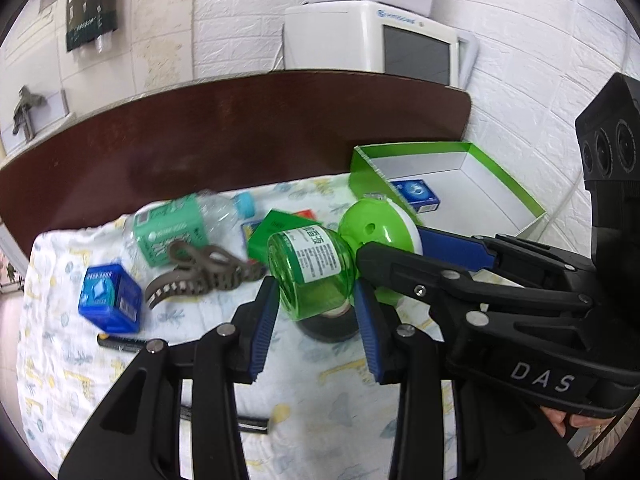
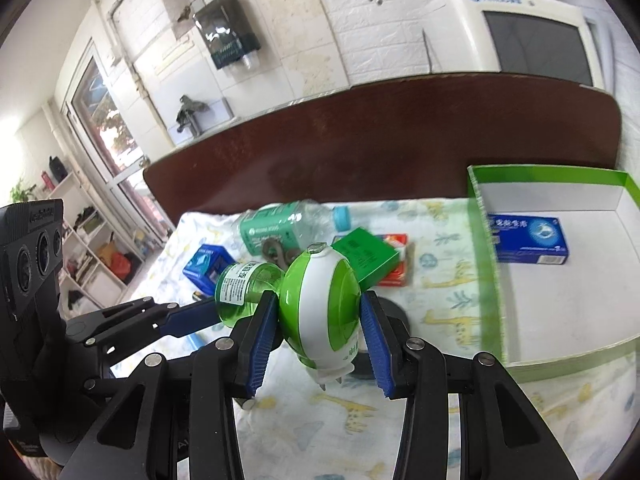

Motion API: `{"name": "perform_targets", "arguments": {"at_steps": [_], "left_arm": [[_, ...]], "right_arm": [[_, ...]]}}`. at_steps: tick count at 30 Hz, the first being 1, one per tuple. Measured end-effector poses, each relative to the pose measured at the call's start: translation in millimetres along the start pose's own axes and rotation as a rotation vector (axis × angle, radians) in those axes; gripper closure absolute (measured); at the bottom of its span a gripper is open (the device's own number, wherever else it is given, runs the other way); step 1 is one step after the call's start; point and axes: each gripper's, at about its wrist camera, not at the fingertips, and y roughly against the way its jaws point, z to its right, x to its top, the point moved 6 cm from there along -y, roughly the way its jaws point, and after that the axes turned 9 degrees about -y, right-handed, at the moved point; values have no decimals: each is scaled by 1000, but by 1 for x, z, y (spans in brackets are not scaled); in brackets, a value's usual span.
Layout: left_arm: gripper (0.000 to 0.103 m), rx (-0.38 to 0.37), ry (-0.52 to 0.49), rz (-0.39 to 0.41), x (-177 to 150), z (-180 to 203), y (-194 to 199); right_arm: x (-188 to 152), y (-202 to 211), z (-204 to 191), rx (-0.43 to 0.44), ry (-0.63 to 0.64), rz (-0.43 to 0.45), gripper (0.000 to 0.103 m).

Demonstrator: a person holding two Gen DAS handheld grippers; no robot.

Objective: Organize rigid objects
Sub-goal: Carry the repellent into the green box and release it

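Together clamped on one item: left tool (image 1: 316, 304) gripping the clear green liquid-filled bottle (image 1: 310, 274), right tool (image 2: 320, 332) gripping the round green-and-white plug-in heater (image 2: 320, 312) joined to it, held above the giraffe-print cloth (image 1: 80, 380). Directly beneath, a black tape roll (image 1: 328, 330). Toward the far right corner, green-rimmed white cardboard tray (image 2: 484, 280) holding a blue carton (image 2: 528, 240).

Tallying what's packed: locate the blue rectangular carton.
The blue rectangular carton lies alone inside the green-rimmed white cardboard tray, on the right in both views.
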Motion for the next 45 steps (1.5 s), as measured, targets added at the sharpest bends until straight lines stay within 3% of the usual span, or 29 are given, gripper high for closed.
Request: {"name": "perform_targets", "arguments": {"at_steps": [11, 25, 45], "left_arm": [[67, -38, -111, 27, 45, 60, -15], [67, -75, -194, 13, 90, 108, -53], [67, -119, -180, -121, 85, 127, -119]], "right_arm": [[25, 49, 54, -42, -79, 132, 58], [54, 76, 122, -106, -138, 215, 58], [53, 41, 190, -128, -229, 133, 58]]}}
